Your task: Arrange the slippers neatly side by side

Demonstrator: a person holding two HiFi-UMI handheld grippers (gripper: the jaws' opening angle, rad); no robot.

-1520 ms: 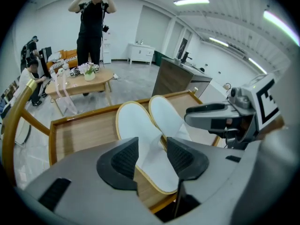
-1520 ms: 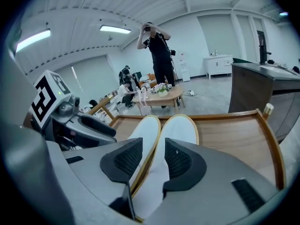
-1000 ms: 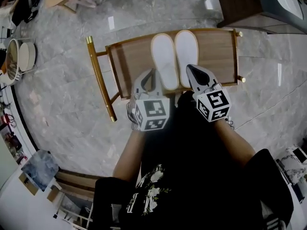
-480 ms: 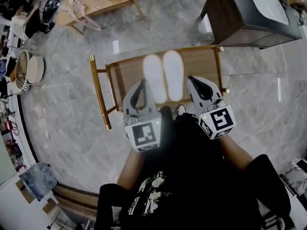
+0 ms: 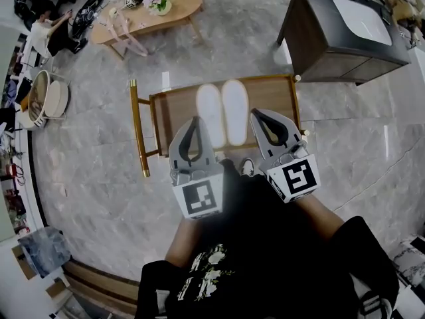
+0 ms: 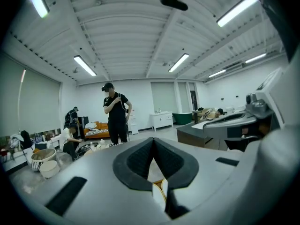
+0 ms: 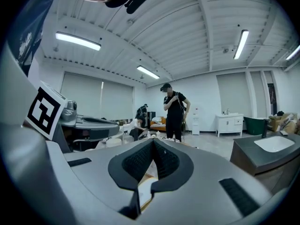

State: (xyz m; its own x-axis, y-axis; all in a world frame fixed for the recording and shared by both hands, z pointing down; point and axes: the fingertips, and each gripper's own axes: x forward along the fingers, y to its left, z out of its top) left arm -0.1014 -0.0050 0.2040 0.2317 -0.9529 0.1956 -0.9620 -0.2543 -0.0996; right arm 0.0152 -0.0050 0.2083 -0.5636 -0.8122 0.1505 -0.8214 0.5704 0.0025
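Lying paired on the bench [image 5: 272,98], the slippers [image 5: 224,113] look done. Left gripper [image 5: 194,121] and right gripper [image 5: 257,115], jaws closed and empty, likely need only withdraw from it.

No words or numbers were legible; the left gripper [image 5: 194,120] and right gripper [image 5: 255,113] carried only black-and-white square markers.

Below you, a low brown wooden bench with a raised rim and brass-coloured posts [image 5: 174,115] stands on the grey marble-tiled floor [image 5: 93,158]. Two flat white slippers with pale tan edging [image 5: 235,111] lie on its top near the middle, side by side, parallel and touching.
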